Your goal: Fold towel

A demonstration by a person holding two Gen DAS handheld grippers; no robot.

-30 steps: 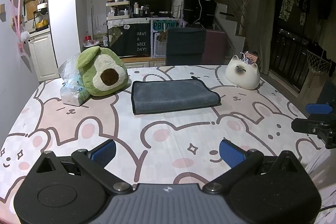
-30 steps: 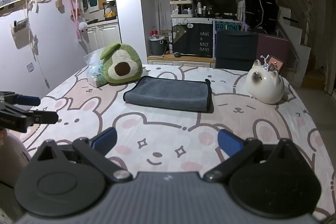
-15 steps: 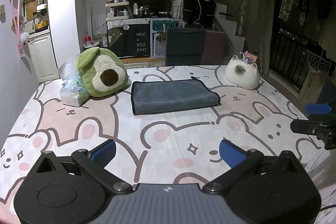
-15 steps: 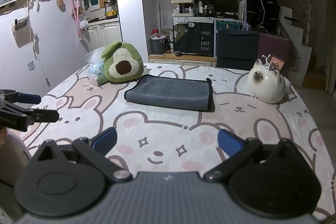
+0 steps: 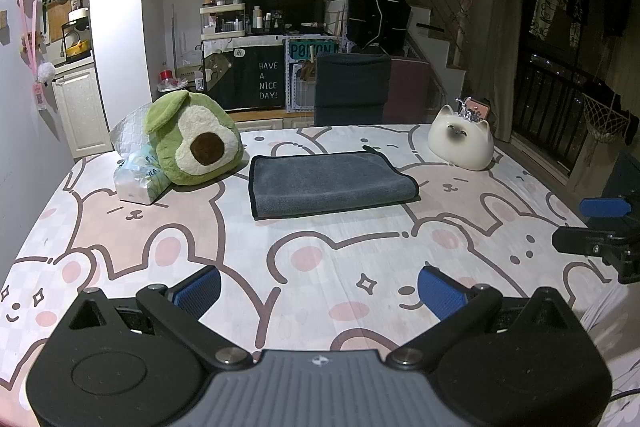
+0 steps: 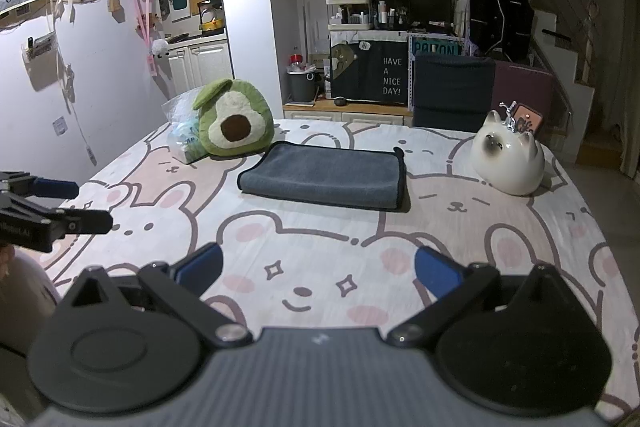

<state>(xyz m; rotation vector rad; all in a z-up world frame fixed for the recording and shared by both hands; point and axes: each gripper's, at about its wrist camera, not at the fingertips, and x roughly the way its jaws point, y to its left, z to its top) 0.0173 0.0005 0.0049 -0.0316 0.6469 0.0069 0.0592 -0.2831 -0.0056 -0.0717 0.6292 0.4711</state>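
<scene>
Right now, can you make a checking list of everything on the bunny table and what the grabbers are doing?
Surface: table under a bunny-print cloth, flat.
Job's things: grey towel lies folded, untouched, toward the far side.
Clutter: avocado plush leans against a tissue pack, left of the towel; white cat figurine to its right.
Grippers: left gripper and right gripper both open, empty, short of the towel.
Cables: a thin dark lead at the left view's lower right corner; otherwise nothing seen.
Surroundings: dark chair behind the table, shelves, "HAVE A NICE DAY!" sign, stairs.
</scene>
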